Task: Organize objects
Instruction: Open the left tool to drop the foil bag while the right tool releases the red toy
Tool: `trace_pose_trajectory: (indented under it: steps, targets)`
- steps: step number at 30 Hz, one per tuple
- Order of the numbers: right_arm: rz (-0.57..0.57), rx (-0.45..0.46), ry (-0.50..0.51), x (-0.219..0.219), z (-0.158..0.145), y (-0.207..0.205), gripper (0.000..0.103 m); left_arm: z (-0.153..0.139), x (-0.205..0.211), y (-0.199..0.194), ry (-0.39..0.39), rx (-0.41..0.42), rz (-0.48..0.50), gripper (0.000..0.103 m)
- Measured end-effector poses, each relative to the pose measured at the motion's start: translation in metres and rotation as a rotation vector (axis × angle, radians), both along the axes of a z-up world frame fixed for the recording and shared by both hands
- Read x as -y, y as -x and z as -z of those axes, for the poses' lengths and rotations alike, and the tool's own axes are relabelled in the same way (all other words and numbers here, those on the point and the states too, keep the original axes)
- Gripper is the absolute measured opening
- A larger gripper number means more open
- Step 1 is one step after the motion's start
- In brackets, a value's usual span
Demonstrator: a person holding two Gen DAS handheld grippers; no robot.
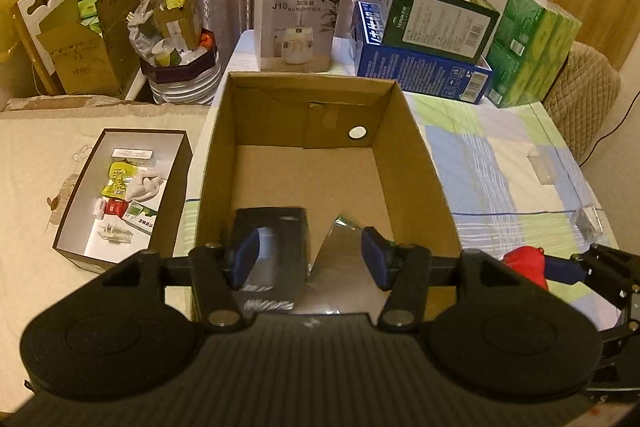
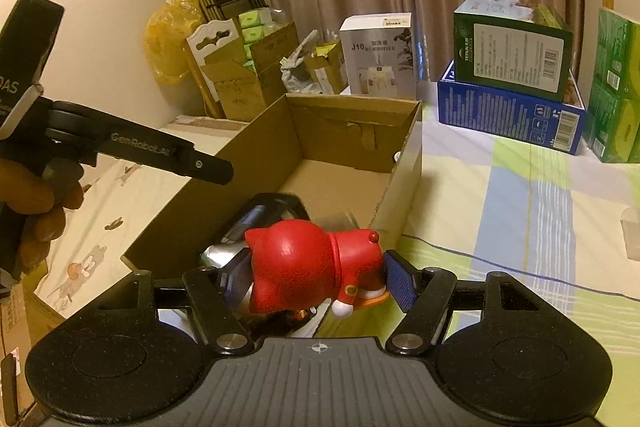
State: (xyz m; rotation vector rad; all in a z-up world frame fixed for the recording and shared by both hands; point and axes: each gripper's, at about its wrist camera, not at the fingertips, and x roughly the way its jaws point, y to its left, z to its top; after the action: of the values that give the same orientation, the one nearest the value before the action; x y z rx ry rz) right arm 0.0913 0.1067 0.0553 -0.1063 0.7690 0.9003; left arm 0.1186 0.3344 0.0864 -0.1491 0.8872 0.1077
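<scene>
An open cardboard box [image 1: 416, 163] stands on the bed; in the right wrist view [image 2: 408, 163] it lies ahead and left. A black box [image 1: 276, 247] and a silvery packet [image 1: 344, 251] lie at its near end. My left gripper [image 1: 311, 259] is open above them, holding nothing. My right gripper [image 2: 316, 279] is shut on a red cat figurine [image 2: 304, 267], held lying sideways above the box's near right corner. The figurine also shows in the left wrist view [image 1: 524, 263].
A dark tray of small packets [image 1: 120, 195] sits left of the box. A humidifier box [image 1: 298, 19], stacked blue and green boxes [image 1: 424, 47] and green tissue packs [image 1: 532, 47] stand behind. The left gripper's handle [image 2: 120, 147] and hand reach in from the left.
</scene>
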Motion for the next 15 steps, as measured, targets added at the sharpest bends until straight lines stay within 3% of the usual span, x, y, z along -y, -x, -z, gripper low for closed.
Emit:
trace_pose_trajectory:
  steps: [15]
  targets:
    - [-0.020, -0.009, -0.011, -0.014, -0.005, 0.010, 0.066, -0.002, -0.008, 0.020, -0.033, -0.002, -0.019, 0.054]
